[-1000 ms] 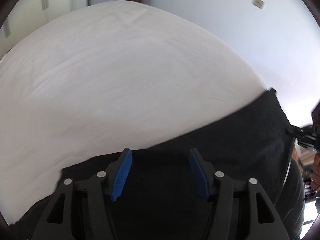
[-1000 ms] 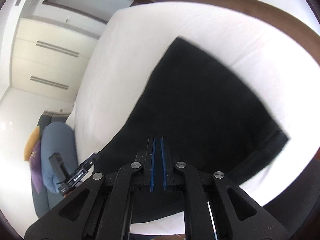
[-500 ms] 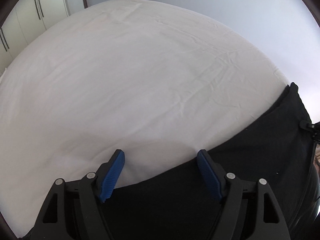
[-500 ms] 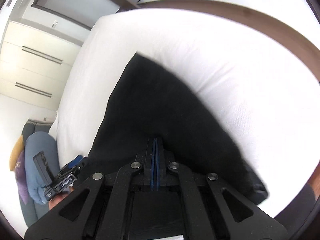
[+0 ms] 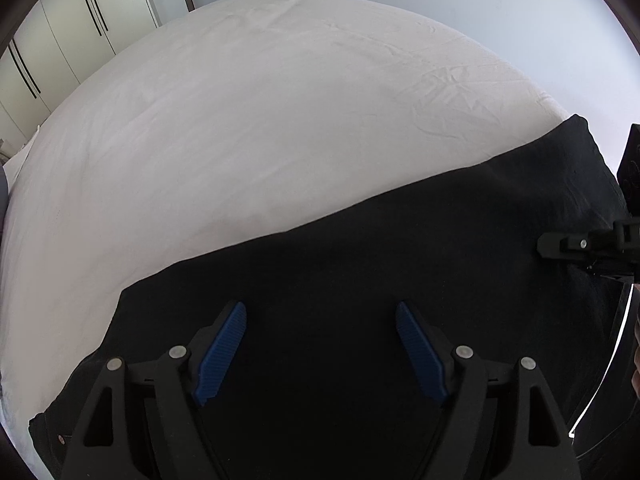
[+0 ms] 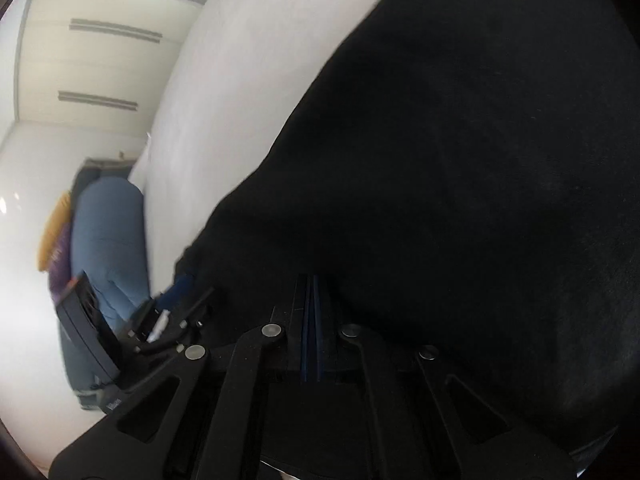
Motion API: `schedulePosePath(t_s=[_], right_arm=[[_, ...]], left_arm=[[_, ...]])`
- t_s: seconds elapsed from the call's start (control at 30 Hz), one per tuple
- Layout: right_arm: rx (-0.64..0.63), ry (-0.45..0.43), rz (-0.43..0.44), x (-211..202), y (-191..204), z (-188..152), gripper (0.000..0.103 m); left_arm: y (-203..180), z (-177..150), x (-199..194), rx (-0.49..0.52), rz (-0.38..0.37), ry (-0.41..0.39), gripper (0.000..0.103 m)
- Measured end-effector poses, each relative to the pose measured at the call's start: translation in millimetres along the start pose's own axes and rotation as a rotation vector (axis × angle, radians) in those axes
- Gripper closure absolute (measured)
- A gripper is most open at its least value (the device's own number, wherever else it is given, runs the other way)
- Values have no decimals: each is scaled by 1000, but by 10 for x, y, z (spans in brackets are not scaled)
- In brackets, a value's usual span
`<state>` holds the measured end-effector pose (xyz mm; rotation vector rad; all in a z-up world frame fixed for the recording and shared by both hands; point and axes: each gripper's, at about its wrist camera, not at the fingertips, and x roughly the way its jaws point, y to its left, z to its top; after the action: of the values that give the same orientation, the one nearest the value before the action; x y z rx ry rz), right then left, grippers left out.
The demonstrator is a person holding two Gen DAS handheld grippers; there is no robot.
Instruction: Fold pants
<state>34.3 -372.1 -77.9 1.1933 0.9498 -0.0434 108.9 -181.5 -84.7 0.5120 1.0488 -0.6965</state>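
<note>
Left wrist: left gripper (image 5: 320, 312) (fingers apart) over black pants (image 5: 400, 260).

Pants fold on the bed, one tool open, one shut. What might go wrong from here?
1. The left tool is open over the black pants and grips nothing, so only the right tool seems to control the cloth; the fold may skew.
2. The right tool's pads are shut, but the fabric between them is hard to see; a thin pinch might slip.
3. The pants lie near the edge of the white bed and could slide off.
</note>
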Motion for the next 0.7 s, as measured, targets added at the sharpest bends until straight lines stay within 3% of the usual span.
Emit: schedulePosePath(t_s=[0.07, 0.17, 0.23, 0.3, 0.37, 0.43, 0.5, 0.57, 0.6, 0.63, 0.7], right_arm=[[5, -85, -58, -293, -124, 46, 103], [-33, -242, -246, -965, -517, 227, 103], [2, -299, -320, -1230, -608, 254, 103], [-10, -330, -359, -1404, -522, 192, 95], [-62, -282, -203, -1394, -357, 61, 95], [-106, -158, -44, -1142, -163, -121, 95], [-131, -34, 53, -776, -41, -338, 95], [-134, 68, 81, -438, -61, -473, 95], [-118, 98, 52, -154, -13, -655, 95], [-87, 115, 21, -8, -105, -684, 101], [13, 108, 86, 40, -380, -582, 103]], left_arm=[[41, 20, 6, -8, -2, 2, 24], [-15, 138, 79, -18, 2, 1, 24], [-43, 191, 166, -21, 5, -2, 24], [-47, 168, 157, -24, 7, -4, 24], [-36, 175, 183, -25, 9, -5, 24], [-40, 169, 177, -23, 15, -11, 24], [-44, 149, 195, -28, 27, -16, 24], [13, -105, 80, -52, 24, -8, 24], [38, -210, 92, -63, 22, 8, 24], [57, -315, 101, -71, 21, 20, 24], [114, -528, 95, -104, 1, 22, 21]])
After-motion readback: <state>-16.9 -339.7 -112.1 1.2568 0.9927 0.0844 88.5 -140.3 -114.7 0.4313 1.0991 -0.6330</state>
